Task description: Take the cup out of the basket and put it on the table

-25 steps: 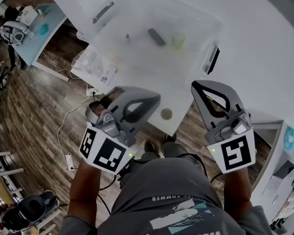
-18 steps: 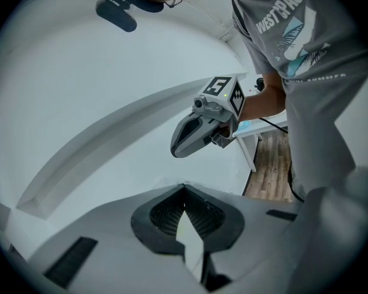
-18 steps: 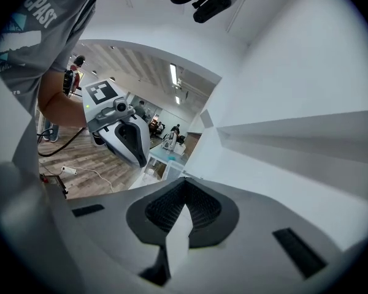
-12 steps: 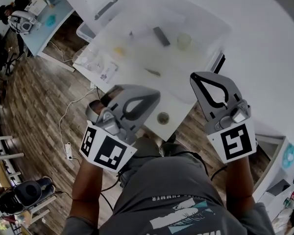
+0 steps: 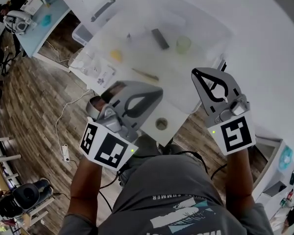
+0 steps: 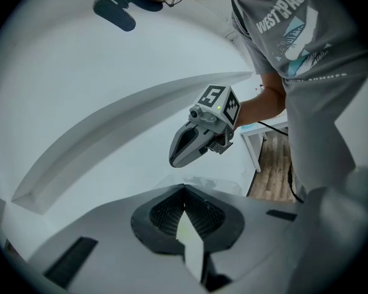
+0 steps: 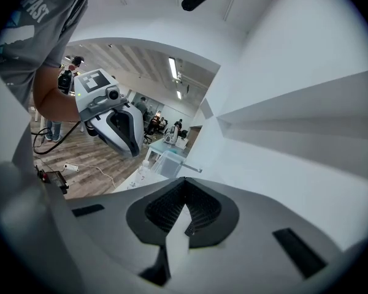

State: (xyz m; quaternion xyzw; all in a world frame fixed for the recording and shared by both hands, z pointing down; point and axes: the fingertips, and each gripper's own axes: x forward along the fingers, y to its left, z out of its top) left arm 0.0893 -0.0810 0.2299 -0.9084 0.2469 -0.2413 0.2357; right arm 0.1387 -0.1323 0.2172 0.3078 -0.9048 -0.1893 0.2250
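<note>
Three items share basket (image 5: 196,77) with cup (image 5: 183,44): dark block (image 5: 160,38), yellow lump (image 5: 116,56), stick (image 5: 146,74).

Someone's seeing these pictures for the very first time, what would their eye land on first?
Two grey tools fill the foreground of the head view: the left hand-held gripper and the right hand-held gripper, both shut and empty, held at the near edge of the white table. Just beyond them sits the clear basket, with the pale green cup inside it, right of its middle.
</note>
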